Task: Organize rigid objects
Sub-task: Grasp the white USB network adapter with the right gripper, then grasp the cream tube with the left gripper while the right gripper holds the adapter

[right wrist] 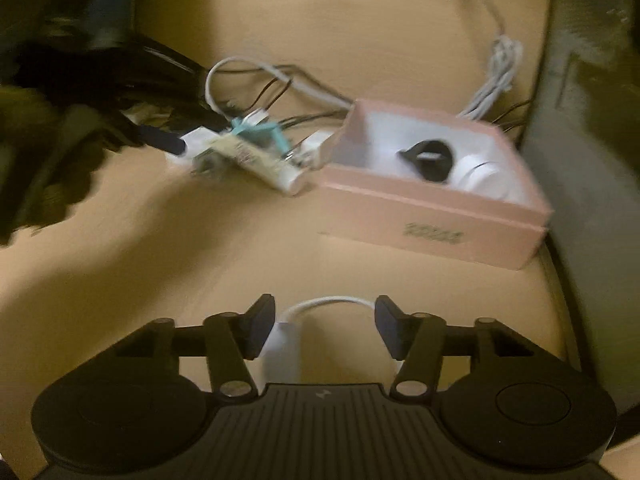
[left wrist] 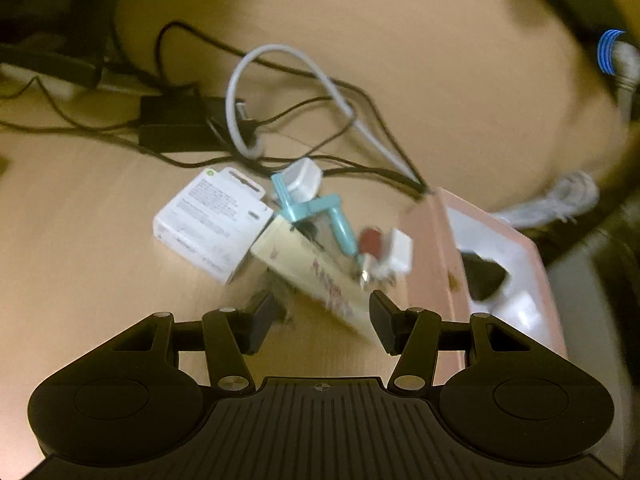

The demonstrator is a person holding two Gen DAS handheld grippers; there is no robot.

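The step in hand looks like gathering loose items into the pink box (right wrist: 432,208), which sits on the counter (right wrist: 200,264) already holding a black piece and something white. Next comes picking from the pile beside it: white carton (left wrist: 212,220), cream box (left wrist: 316,276), teal tool (left wrist: 316,208). The left hand-held gripper (left wrist: 320,320) hovers half open and empty over the cream box. The right hand-held gripper (right wrist: 324,326) is half open; a white adapter (right wrist: 282,344) lies between its fingers, seemingly unpinched, though blur hides contact.

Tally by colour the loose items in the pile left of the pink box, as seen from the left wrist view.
White: 3 (printed box, plug, small block)
Teal: 1 (tool)
Cream: 1 (long box)
Red: 1 (small piece, blurred)
Total: 6
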